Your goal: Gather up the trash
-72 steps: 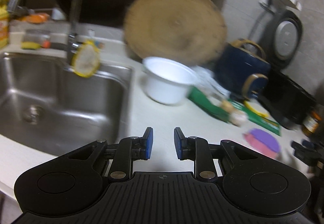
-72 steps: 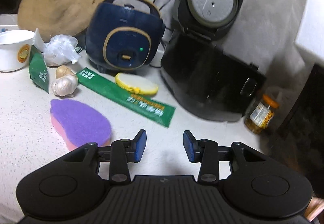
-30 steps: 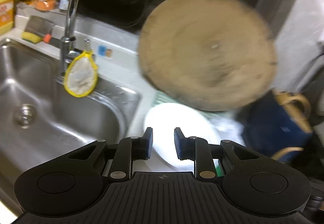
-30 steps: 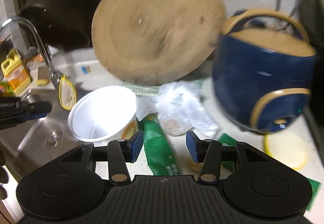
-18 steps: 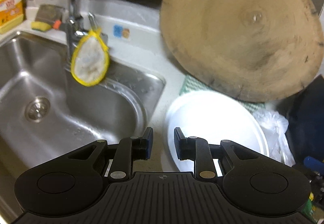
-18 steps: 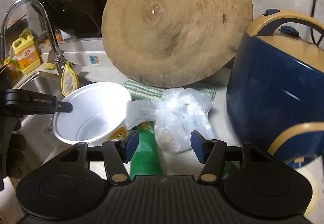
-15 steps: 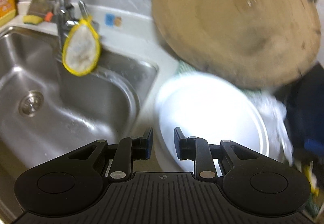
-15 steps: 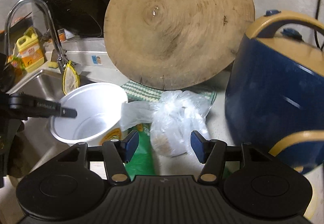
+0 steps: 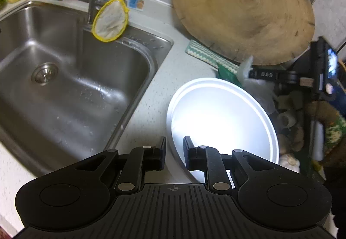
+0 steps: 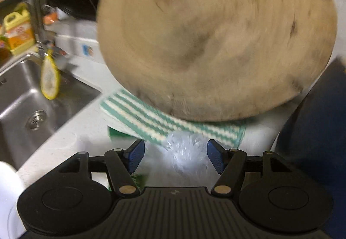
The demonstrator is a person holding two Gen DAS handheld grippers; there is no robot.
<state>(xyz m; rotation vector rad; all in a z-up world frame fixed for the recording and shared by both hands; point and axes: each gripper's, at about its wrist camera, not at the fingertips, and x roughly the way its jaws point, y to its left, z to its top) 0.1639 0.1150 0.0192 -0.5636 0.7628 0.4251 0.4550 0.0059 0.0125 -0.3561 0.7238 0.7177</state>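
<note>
A white disposable bowl (image 9: 222, 122) stands on the counter beside the sink. My left gripper (image 9: 175, 152) straddles its near rim, one finger outside and one inside. Its jaws are closing, and a small gap still shows at the rim. In the blurred right wrist view, a crumpled clear plastic bag (image 10: 186, 152) lies between the fingers of my right gripper (image 10: 175, 152), whose jaws are opening wide and do not touch it. A green packet (image 10: 117, 133) lies just left of the bag. The same bag (image 9: 259, 89) and packet (image 9: 227, 74) show behind the bowl.
A steel sink (image 9: 71, 79) with a tap lies to the left. A round wooden board (image 9: 244, 9) leans at the back on a striped cloth (image 10: 164, 122). A dark blue cooker (image 10: 313, 126) stands to the right. Garlic (image 9: 289, 160) lies right of the bowl.
My left gripper dropped to the bowl's rim and its jaws narrowed around it. My right gripper moved in low over the plastic bag and its jaws widened.
</note>
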